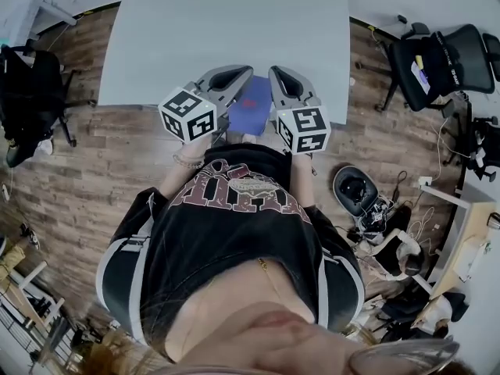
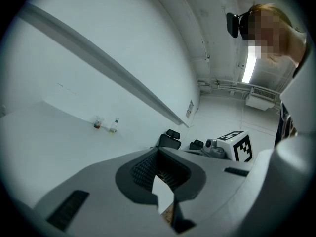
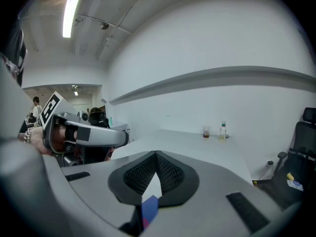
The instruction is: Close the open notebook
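Note:
A blue notebook (image 1: 251,100) lies near the front edge of the pale grey table (image 1: 226,30), showing its blue cover. I hold both grippers raised side by side above that edge, one on each side of the notebook. The left gripper (image 1: 237,72) is shut, its tips meeting with nothing between them (image 2: 157,152). The right gripper (image 1: 280,73) is also shut and empty (image 3: 156,154). In the right gripper view a slice of the blue notebook (image 3: 149,207) shows through the gap below the tips. Neither gripper touches the notebook.
A small cup (image 3: 206,132) and a clear bottle (image 3: 223,131) stand at the table's far end. Black office chairs (image 1: 445,57) are at the right of the table and another (image 1: 31,92) at the left, on a wooden floor with cables and gear.

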Action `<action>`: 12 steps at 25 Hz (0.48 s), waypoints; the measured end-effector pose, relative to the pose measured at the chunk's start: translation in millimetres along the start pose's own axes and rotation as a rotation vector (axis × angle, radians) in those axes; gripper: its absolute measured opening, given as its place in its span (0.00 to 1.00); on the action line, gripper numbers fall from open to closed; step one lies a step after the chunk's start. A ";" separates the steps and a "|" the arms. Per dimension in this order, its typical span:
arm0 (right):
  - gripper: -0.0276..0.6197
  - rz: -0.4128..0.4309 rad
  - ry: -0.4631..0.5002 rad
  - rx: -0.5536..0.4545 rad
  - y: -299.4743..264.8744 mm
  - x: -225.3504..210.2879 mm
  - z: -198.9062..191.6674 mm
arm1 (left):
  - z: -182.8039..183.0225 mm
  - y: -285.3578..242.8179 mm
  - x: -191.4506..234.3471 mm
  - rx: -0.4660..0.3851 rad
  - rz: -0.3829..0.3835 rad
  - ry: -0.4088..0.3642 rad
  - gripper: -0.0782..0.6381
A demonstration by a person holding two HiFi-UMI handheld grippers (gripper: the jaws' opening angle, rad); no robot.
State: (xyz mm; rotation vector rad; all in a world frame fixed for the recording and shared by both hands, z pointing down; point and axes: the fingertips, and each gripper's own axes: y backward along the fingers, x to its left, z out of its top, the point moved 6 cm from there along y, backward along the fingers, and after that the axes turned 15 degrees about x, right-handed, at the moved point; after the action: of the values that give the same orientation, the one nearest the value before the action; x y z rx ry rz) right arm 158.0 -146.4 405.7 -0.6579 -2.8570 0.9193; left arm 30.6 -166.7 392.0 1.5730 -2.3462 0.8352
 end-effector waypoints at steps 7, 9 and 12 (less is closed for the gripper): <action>0.07 0.006 0.039 0.001 -1.9 1.1 8.2 | 4.2 8.7 1.1 -0.031 0.023 0.011 0.18; 0.07 0.009 0.046 0.003 -2.7 1.5 9.5 | 4.2 12.2 1.9 -0.037 0.036 0.012 0.18; 0.07 0.018 0.052 0.001 -5.9 4.2 12.3 | 3.4 19.0 5.5 -0.047 0.055 0.014 0.18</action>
State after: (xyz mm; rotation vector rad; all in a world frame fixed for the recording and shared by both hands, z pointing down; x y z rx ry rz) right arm 149.6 -155.6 398.8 -0.6982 -2.8093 0.8923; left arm 11.8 -167.6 385.2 1.4865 -2.3905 0.7944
